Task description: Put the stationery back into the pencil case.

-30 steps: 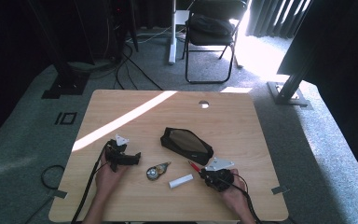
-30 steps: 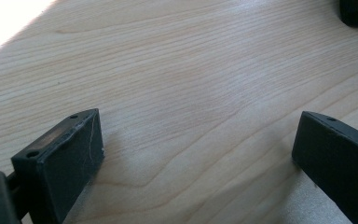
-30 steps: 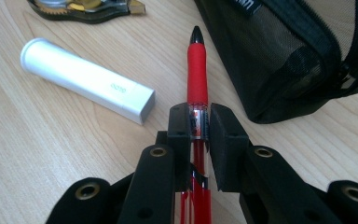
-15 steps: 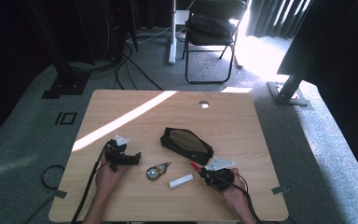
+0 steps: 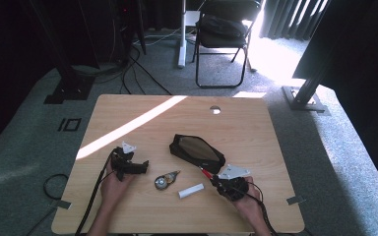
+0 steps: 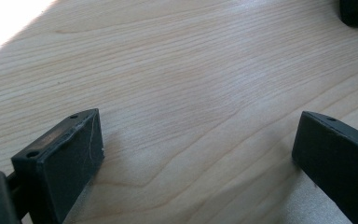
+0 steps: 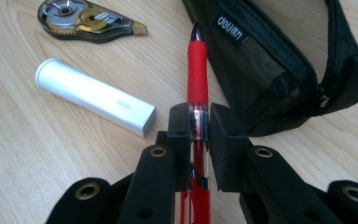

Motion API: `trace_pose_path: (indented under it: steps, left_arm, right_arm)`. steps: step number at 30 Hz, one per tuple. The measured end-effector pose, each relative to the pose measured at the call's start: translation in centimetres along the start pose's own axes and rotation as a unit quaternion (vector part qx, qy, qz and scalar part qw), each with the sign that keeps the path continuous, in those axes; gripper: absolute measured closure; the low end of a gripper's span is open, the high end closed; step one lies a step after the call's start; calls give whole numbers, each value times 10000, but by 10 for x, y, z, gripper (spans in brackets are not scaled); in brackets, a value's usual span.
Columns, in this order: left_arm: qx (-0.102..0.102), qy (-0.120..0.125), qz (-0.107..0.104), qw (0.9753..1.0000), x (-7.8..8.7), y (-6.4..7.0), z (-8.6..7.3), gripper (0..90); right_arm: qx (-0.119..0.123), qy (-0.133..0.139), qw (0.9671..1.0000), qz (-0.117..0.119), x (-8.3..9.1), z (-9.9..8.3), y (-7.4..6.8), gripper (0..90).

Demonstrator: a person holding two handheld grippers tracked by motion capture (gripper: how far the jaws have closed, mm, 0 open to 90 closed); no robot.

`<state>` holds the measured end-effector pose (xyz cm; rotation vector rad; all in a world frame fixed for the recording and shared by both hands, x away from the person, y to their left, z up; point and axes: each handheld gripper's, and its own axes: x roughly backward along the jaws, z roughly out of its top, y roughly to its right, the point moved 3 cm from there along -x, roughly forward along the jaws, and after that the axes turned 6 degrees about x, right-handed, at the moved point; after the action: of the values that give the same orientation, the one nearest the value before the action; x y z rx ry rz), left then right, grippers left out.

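We hold red pen (image 7: 197, 70) clamped in right gripper (image 7: 199, 122) jaws, tip near pencil case (image 7: 279, 60). Left gripper (image 6: 196, 154) jaws wide, empty, over worktop (image 6: 177, 70). Next, we judge: steer pen into case opening.

Red pen (image 7: 197, 70) clamped lengthwise in gripper (image 7: 199, 122), tip beside black pouch (image 7: 279, 56)
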<state>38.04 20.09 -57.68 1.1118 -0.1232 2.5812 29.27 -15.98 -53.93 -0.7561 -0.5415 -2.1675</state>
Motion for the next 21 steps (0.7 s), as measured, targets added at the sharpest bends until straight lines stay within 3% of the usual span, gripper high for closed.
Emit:
trace_pose_path:
  steps: [21]
  left_arm:
    - [-1, -1, 0, 10000, 0, 0, 0, 23]
  right_arm:
    - [46, 189, 9998, -37, 12, 9, 0, 796]
